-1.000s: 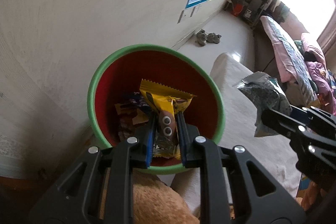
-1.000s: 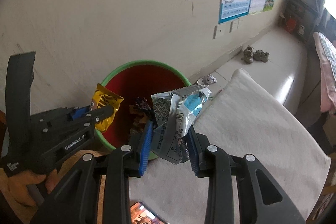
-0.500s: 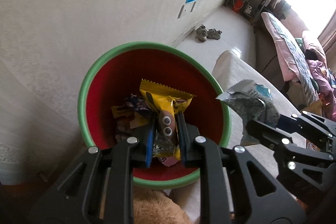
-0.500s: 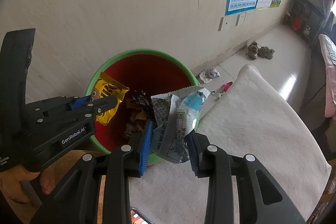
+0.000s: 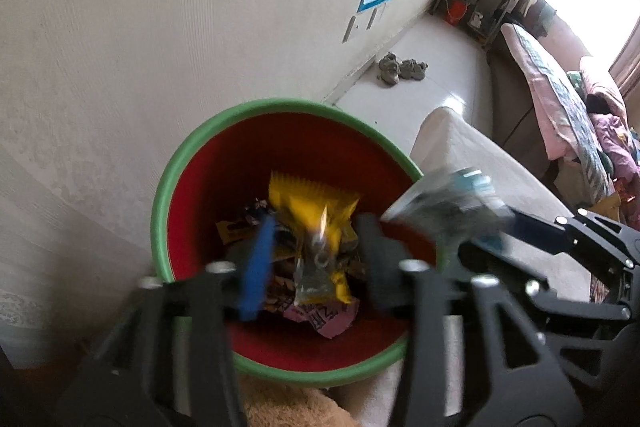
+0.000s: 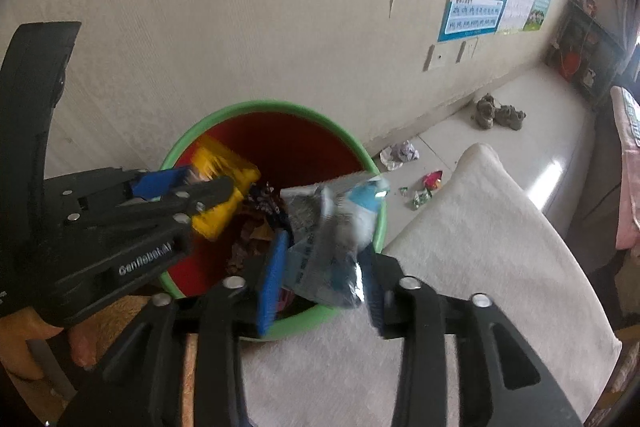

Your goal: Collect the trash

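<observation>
A red bin with a green rim [image 5: 188, 163] [image 6: 280, 105] stands by the wall and holds several wrappers. My left gripper [image 5: 316, 251] is over the bin with its jaws spread apart; the yellow wrapper [image 5: 316, 223] [image 6: 218, 203] hangs blurred between them, loose. My right gripper [image 6: 324, 275] is over the bin's near right rim, jaws also spread; the silver and blue wrapper [image 6: 332, 235] [image 5: 452, 203] sits loosely between them, blurred.
A white towel-covered surface [image 6: 460, 247] lies right of the bin. Small wrappers [image 6: 424, 187] and crumpled paper [image 6: 400, 153] lie on the floor by the wall. Shoes [image 5: 400, 69] sit farther along the wall, a bed [image 5: 560, 95] at right.
Both grippers moved further over the bin and opened their jaws. The yellow wrapper and the silver wrapper were clamped before; now both are loose and blurred with motion.
</observation>
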`<action>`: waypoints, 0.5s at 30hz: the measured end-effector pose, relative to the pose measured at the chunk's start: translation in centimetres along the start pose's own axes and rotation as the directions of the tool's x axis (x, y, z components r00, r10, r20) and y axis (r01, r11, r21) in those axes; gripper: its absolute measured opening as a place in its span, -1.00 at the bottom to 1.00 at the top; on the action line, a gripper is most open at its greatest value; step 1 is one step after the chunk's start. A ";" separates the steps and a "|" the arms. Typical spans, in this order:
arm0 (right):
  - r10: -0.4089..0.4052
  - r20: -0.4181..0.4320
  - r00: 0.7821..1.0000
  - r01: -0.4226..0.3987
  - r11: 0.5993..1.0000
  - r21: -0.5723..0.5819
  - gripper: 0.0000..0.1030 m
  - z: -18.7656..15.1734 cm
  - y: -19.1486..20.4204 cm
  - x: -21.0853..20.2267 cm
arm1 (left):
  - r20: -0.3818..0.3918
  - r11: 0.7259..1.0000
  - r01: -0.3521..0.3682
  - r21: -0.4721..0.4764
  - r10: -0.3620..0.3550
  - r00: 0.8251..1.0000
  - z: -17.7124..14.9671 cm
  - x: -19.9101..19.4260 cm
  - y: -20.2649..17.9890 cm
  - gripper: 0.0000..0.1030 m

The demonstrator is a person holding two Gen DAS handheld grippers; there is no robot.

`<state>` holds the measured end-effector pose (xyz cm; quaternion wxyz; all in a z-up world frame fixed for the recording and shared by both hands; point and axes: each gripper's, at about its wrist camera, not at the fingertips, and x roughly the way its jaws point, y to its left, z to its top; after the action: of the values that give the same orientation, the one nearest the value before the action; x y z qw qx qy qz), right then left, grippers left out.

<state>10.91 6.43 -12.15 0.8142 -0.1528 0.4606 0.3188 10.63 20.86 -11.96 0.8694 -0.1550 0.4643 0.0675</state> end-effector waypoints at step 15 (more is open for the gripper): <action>-0.102 0.194 0.976 0.050 0.965 0.256 0.86 -7.7 -6.1 -11.4 | 0.274 0.995 0.066 0.074 -0.084 0.958 -0.7 -9.9 -6.6 0.89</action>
<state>5.64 -6.65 -6.79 0.8818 -0.0331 0.4043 0.2407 6.26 14.67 -2.81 0.9323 -0.1333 0.3338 0.0406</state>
